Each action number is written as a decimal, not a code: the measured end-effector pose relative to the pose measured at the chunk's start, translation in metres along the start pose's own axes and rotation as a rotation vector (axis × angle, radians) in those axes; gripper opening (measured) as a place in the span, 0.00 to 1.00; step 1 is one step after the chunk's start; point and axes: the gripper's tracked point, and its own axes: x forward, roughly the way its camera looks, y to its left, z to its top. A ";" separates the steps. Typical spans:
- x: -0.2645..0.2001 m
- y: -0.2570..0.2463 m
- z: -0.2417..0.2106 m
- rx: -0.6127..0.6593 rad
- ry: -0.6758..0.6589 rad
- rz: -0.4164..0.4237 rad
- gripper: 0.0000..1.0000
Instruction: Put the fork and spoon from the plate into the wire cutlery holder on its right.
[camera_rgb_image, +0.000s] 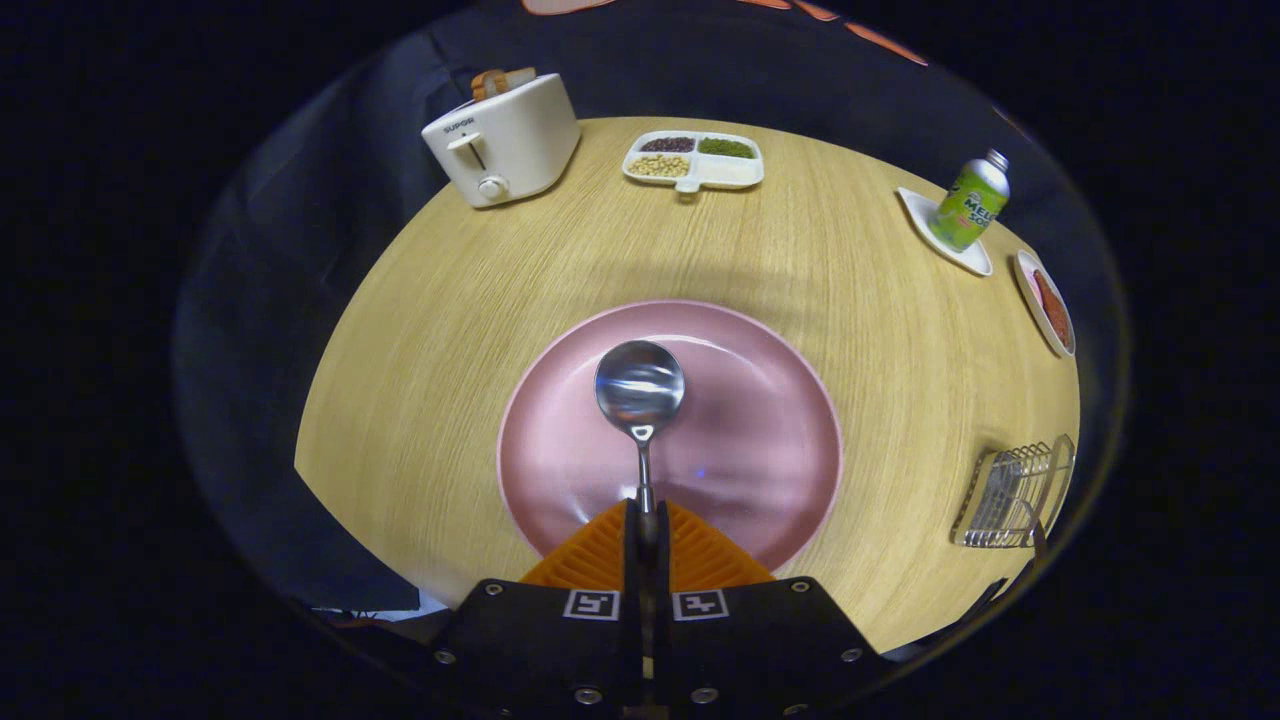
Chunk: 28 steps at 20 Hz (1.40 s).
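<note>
Gripper (645, 520) clamped tight on spoon (640, 400) handle — above plate (780, 440).

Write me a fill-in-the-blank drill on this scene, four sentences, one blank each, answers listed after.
1. The tongs are shut on the handle of the ____.
2. The spoon's bowl hangs over the pink ____.
3. The wire cutlery holder stands to the ____ of the plate.
4. Slices of ____ stick out of the toaster at the table's far side.

Answers: spoon; plate; right; bread
</note>
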 end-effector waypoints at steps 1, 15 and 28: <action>-0.005 -0.010 -0.003 0.014 -0.011 -0.013 0.05; -0.133 -0.203 -0.045 0.230 -0.062 -0.219 0.05; -0.148 -0.278 -0.050 0.215 0.024 -0.282 0.05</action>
